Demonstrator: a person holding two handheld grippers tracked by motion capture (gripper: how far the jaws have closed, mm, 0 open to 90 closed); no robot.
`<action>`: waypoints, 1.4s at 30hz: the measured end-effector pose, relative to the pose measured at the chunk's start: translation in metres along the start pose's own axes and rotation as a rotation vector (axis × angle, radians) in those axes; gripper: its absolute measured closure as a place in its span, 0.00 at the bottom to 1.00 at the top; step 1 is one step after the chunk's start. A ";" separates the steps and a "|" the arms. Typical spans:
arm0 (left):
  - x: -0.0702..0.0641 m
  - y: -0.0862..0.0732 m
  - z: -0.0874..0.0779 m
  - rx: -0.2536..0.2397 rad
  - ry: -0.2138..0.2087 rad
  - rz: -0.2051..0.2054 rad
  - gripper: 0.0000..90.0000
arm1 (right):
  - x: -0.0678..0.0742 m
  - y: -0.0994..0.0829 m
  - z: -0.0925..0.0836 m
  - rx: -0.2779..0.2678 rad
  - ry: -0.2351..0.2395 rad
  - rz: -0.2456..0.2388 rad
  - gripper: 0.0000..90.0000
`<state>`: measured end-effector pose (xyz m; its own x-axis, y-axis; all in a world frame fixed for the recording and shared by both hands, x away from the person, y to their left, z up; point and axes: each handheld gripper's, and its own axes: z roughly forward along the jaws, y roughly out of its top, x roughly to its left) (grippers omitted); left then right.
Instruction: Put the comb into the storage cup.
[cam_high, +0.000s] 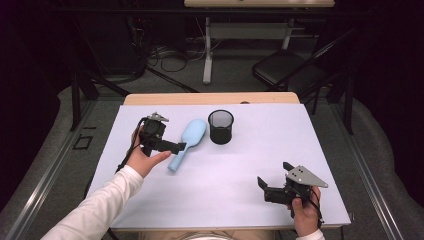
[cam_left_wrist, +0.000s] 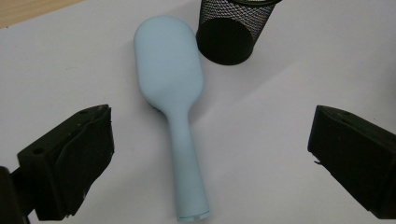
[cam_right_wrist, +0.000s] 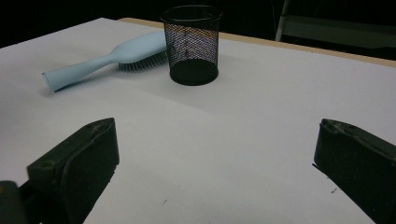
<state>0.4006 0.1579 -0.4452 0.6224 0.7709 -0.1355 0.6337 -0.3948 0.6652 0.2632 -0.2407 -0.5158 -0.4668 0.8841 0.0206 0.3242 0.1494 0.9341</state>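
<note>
My left gripper (cam_left_wrist: 205, 154): wide open over blue brush (cam_left_wrist: 175, 102) | brush beside black cup (cam_left_wrist: 231, 32) | my right gripper (cam_right_wrist: 217, 163): wide open, holding nothing, far from cup.

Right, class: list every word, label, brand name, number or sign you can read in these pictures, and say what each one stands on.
There is none to read.
Pale blue hairbrush: plain back and handle, no brand or label.
Black mesh cup: no tag or print.
White table cover: blank.
Left claw and right claw: both open, black jaws unmarked.
</note>
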 end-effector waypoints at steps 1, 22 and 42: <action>0.000 0.000 0.002 0.006 0.003 0.001 0.01 | 0.000 0.000 0.000 0.001 0.000 -0.001 0.00; 0.007 0.005 0.032 0.097 0.017 -0.025 0.01 | 0.000 0.000 0.001 0.001 0.006 -0.006 0.00; 0.013 0.011 0.052 0.126 0.007 -0.064 0.01 | 0.000 -0.001 0.001 0.014 0.006 -0.011 0.00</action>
<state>0.4393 0.1374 -0.4779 0.5761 0.7997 -0.1693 0.7249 -0.4042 0.5578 0.2641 -0.2407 -0.5171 -0.4751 0.8798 0.0128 0.3309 0.1651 0.9291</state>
